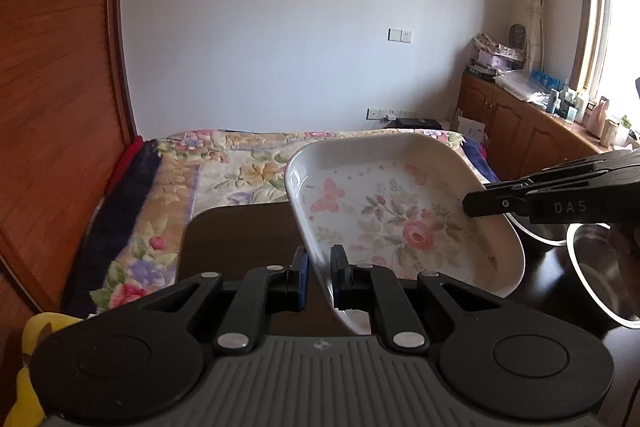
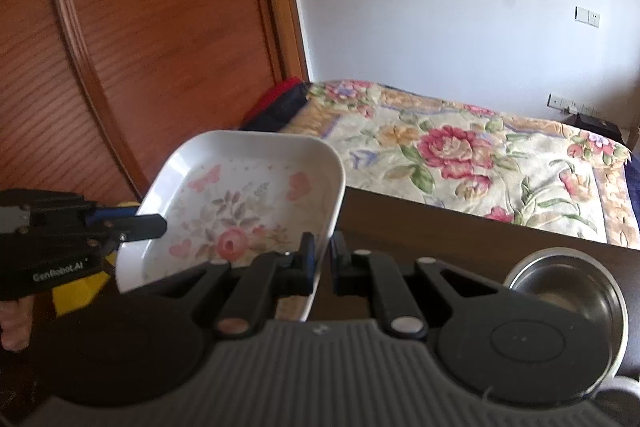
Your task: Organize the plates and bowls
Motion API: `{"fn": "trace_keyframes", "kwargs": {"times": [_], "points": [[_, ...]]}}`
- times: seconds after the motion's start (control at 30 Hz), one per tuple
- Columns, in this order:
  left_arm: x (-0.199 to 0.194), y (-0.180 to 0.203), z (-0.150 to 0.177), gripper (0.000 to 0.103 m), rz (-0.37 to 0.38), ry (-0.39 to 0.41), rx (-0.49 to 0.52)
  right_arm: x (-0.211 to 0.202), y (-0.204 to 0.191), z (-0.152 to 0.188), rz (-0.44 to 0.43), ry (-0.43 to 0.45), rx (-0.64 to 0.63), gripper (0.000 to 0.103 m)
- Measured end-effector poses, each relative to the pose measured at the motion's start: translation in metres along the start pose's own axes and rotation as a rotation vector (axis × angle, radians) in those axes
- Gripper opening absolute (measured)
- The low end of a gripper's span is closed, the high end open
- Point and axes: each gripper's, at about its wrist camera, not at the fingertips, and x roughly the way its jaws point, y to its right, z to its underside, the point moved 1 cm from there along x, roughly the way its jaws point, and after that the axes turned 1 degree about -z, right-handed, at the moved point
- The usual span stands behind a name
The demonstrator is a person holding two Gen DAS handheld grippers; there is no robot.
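A white square plate with a pink rose and butterfly print [image 1: 400, 219] is held up above the dark table, tilted. My left gripper [image 1: 319, 269] is shut on its left rim. My right gripper [image 2: 324, 255] is shut on its opposite rim. The same plate fills the left of the right wrist view [image 2: 248, 203]. The right gripper enters the left wrist view from the right [image 1: 476, 205], and the left gripper enters the right wrist view from the left [image 2: 158, 225]. A steel bowl [image 2: 568, 291] sits on the table to the right; it also shows in the left wrist view [image 1: 600, 271].
The dark wooden table [image 1: 240, 231] ends just beyond the plate. A bed with a floral blanket [image 2: 460, 155] lies behind it. A wooden wardrobe [image 2: 140, 47] stands on the left. A low cabinet [image 1: 520, 123] with clutter stands under the window. A yellow object [image 1: 24, 367] lies at the lower left.
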Motion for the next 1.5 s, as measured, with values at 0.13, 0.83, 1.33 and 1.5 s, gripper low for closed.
{"fn": "trace_keyframes", "kwargs": {"times": [0.13,0.83,1.33,1.5], "points": [[-0.021,0.007,0.005,0.041,-0.011,0.016,0.016,-0.018,-0.01,0.006,-0.009,0.023,-0.011,0.01],[-0.077,0.047,0.067,0.041,0.026,0.027,0.016,-0.078,-0.026,0.069,-0.022,0.074,0.021,0.01],[-0.082,0.069,0.105,0.041,0.061,0.018,0.003,-0.103,-0.021,0.116,-0.029,0.071,0.039,0.01],[-0.076,0.071,0.117,0.041,0.053,0.002,0.003,-0.098,-0.02,0.125,-0.028,0.057,0.04,0.01]]}}
